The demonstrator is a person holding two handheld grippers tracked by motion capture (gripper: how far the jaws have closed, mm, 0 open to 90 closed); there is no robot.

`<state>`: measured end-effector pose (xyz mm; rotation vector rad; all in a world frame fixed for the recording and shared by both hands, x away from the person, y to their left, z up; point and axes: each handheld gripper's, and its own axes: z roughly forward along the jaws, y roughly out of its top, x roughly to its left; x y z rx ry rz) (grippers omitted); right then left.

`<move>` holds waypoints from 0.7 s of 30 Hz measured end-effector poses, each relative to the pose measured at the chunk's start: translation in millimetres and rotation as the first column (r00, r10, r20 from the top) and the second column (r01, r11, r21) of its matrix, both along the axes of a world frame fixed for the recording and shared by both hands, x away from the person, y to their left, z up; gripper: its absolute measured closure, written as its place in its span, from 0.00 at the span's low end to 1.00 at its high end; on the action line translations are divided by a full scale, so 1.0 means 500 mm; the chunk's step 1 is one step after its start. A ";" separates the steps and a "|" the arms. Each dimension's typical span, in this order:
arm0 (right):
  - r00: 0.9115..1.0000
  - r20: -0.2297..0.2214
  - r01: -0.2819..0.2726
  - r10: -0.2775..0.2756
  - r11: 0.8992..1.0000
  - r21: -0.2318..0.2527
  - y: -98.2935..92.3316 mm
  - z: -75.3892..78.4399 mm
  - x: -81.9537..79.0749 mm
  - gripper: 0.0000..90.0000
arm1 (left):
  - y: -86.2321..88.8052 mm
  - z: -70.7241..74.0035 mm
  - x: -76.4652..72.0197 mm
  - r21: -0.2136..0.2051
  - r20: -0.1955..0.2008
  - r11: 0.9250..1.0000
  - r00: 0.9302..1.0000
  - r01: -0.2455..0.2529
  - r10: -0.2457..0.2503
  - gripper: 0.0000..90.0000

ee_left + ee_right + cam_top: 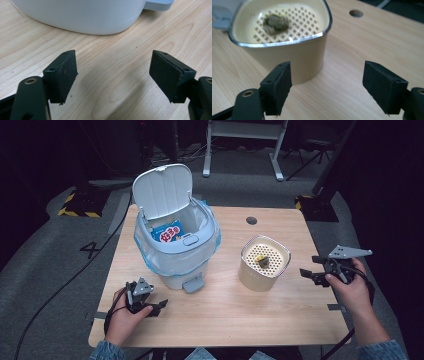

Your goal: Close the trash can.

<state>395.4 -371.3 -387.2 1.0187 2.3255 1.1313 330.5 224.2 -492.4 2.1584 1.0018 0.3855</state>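
On the table's point(225, 315) right side stood the beige tub point(263, 265), light and rigid, scrap inside; best gripped by its rim. Right gripper point(314, 274) gaped empty just beside it; left gripper point(154, 308) gaped empty by the bin point(175, 255).

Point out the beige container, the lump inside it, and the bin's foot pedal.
beige container point(294, 62), right gripper view, on its front wall.
lump point(275, 23), right gripper view, on its middle.
foot pedal point(193, 284), high view, on its top face.
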 end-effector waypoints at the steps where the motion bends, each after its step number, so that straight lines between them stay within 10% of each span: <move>1: 1.000 -0.006 0.006 -0.006 1.000 -0.003 -0.001 -0.012 -0.002 0.27 | 0.002 0.002 0.000 0.000 0.004 1.000 1.000 -0.001 0.001 0.25; 12: 0.996 -0.078 0.049 -0.052 0.998 -0.032 -0.009 -0.174 -0.021 0.23 | 0.035 0.035 -0.004 -0.066 0.017 0.996 0.998 -0.066 0.067 0.26; 21: 0.994 -0.059 0.089 -0.092 0.995 -0.054 -0.010 -0.234 -0.029 0.17 | 0.055 0.094 -0.013 -0.125 0.081 0.990 0.994 -0.067 0.078 0.26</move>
